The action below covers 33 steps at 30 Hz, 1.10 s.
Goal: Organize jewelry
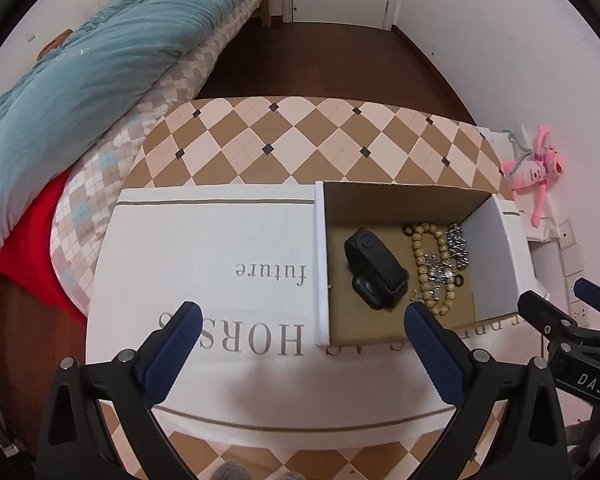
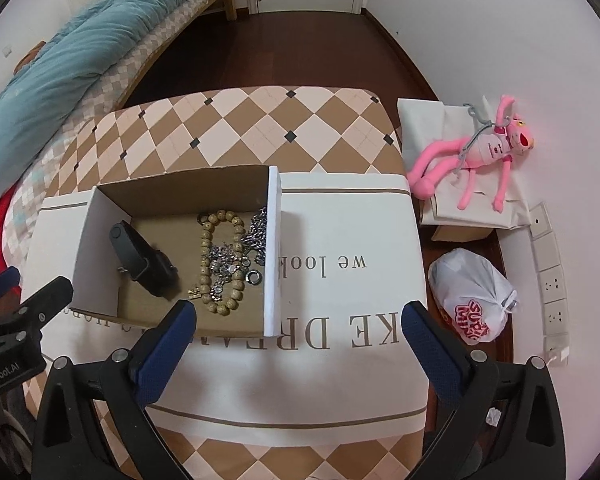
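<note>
An open cardboard box (image 1: pixel 320 256) (image 2: pixel 273 240) stands on a white printed cloth. Inside lie a black wristband (image 1: pixel 374 268) (image 2: pixel 144 258), a wooden bead bracelet (image 1: pixel 424 264) (image 2: pixel 222 264), a silver chain (image 1: pixel 458 246) (image 2: pixel 256 228) and small rings and charms. My left gripper (image 1: pixel 300 322) is open and empty, just in front of the box's left wall. My right gripper (image 2: pixel 300 320) is open and empty, in front of the box's right wall. Each gripper shows at the edge of the other's view.
The white cloth (image 1: pixel 204 248) (image 2: pixel 352 232) covers a checkered table (image 1: pixel 284 140) (image 2: pixel 268 128). A bed with a teal quilt (image 1: pixel 80 68) is on the left. A pink plush toy (image 2: pixel 480 152), a white plastic bag (image 2: pixel 472 296) and wall sockets (image 2: pixel 552 284) are on the right.
</note>
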Each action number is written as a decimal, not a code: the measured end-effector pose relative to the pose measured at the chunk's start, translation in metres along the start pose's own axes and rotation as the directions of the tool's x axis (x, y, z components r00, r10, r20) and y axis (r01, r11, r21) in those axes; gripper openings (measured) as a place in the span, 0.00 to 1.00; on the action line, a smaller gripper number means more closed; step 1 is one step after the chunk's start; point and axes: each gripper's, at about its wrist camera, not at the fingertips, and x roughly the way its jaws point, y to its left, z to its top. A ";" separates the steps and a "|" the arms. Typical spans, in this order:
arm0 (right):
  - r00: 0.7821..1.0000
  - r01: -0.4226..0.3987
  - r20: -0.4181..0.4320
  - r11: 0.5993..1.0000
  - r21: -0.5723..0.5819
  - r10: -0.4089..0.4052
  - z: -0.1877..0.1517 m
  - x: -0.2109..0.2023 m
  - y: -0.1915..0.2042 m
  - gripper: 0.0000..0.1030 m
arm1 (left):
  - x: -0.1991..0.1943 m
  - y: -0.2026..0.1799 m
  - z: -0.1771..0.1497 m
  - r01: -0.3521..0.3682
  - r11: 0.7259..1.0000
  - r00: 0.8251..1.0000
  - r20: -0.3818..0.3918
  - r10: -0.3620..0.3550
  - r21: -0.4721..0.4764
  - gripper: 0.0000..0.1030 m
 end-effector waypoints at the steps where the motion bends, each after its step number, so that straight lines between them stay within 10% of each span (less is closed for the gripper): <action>1: 1.000 -0.002 0.005 1.000 0.002 0.002 -0.001 -0.004 0.000 1.00 | -0.004 0.000 -0.001 -0.002 1.000 1.000 0.005 0.002 0.000 1.00; 19: 0.976 -0.008 0.219 0.999 0.048 -0.003 -0.046 -0.158 -0.002 1.00 | -0.153 -0.001 -0.032 -0.017 1.000 0.981 0.195 0.020 -0.018 1.00; 33: 0.912 0.003 0.410 0.999 0.049 -0.023 -0.080 -0.291 0.002 1.00 | -0.265 -0.007 -0.050 -0.012 1.000 0.948 0.318 0.013 -0.007 1.00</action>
